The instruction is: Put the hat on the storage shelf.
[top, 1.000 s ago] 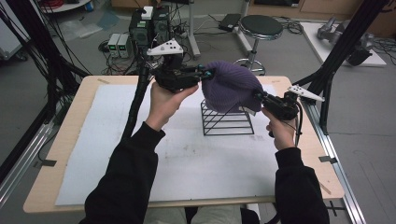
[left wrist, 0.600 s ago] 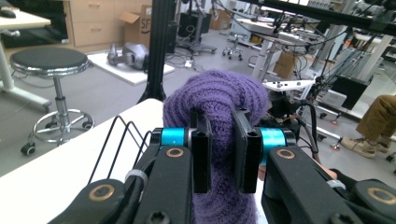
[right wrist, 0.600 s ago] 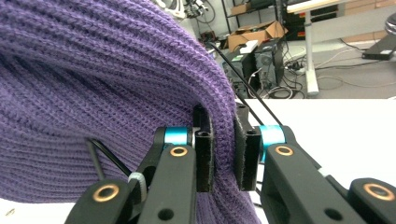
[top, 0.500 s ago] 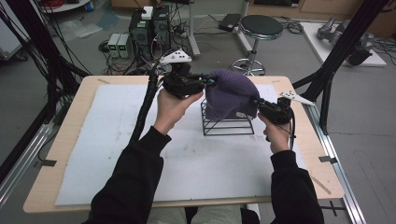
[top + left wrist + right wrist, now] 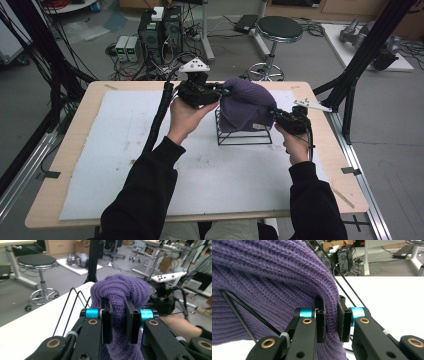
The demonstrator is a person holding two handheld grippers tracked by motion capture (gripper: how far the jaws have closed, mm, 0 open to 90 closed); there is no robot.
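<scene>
Compared with a second ago, both hands have come down, and the purple knit hat (image 5: 246, 106) that hung above the black wire rack (image 5: 243, 135) now sits lower, draped over the rack's top and covering most of it. The left gripper (image 5: 220, 93) is clamped on a fold of the hat's edge at the rack's 10 o'clock side; in the left gripper view its pads (image 5: 107, 315) pinch the bunched knit (image 5: 120, 293) tightly. The right gripper (image 5: 276, 114) is likewise closed on the hat's rim at roughly 4 o'clock of the rack, the ribbed fabric (image 5: 272, 277) squeezed between its pads (image 5: 321, 315), with a rack wire (image 5: 242, 312) crossing under the cloth. Judging from this, the hat is being stretched open and pulled down over the frame, and the lowering looks nearly done; the rim seems to need seating further down the sides before either grip lets go. The rack stands a little past the middle of the table, toward 1 o'clock, on a white mat (image 5: 125, 165) that shows scuffs and grey smudges and covers most of the wooden tabletop (image 5: 75, 145). Beyond the table at 12 o'clock are a round black stool (image 5: 280, 30), computer boxes (image 5: 160, 30) with tangled cables on the grey floor, and black frame struts (image 5: 370, 50) at 2 o'clock
</scene>
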